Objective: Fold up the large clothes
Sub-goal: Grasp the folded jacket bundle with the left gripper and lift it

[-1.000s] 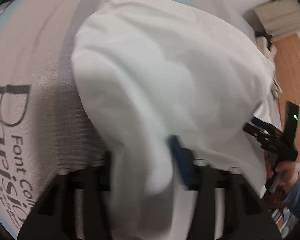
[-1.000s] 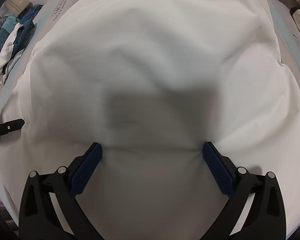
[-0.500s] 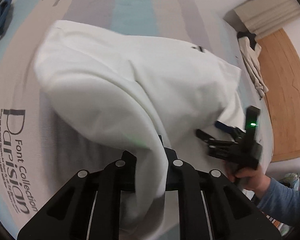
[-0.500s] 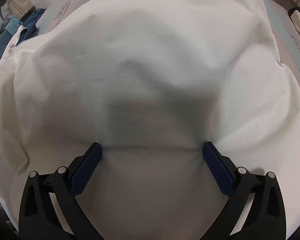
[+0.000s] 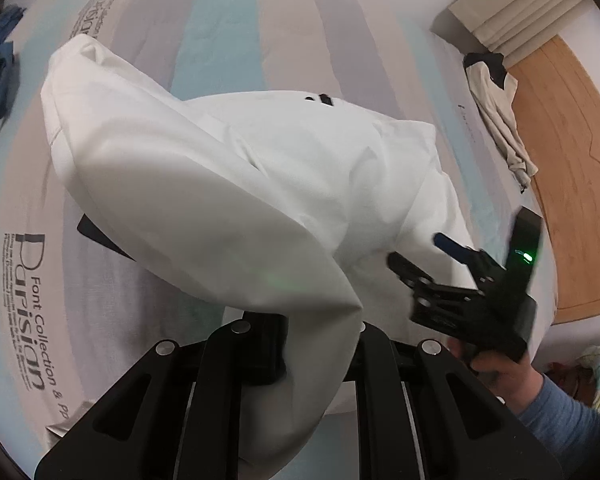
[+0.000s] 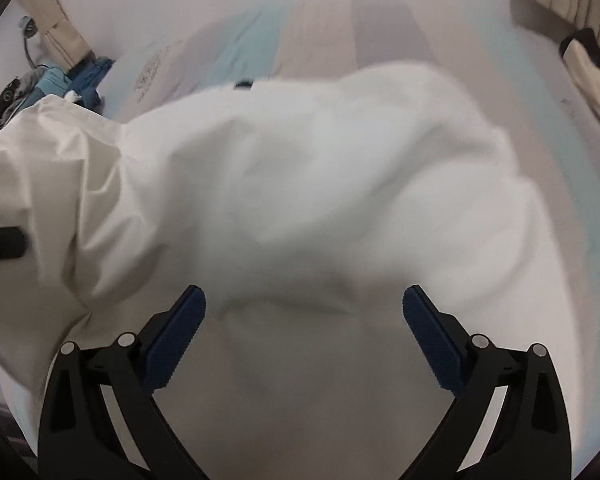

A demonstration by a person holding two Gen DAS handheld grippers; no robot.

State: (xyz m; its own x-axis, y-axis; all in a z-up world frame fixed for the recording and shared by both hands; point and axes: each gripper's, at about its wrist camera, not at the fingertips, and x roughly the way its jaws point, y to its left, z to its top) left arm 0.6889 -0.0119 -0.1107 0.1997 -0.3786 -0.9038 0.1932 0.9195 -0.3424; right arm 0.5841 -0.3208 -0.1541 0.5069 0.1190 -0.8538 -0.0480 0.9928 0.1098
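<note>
Lifted higher off the striped bedsheet (image 5: 228,40), the white garment (image 5: 228,184) hangs clamped in the left gripper (image 5: 320,344) mid-fold; next, the right gripper (image 6: 304,320), jaws apart, must grab a hem.

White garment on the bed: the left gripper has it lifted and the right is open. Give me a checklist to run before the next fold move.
1. Left gripper clamped on the white garment: ok, cloth runs between its closed fingers.
2. Right gripper free: ok, jaws wide apart, nothing between them.
3. Edge ahead of the right gripper sharp enough to target: not ok, cloth is blurred.
4. Garment lying flat: not ok, bunched and partly lifted.
5. Striped bedsheet beyond the garment bare: ok.
6. Layers pinched by the left gripper: cannot tell.
</note>
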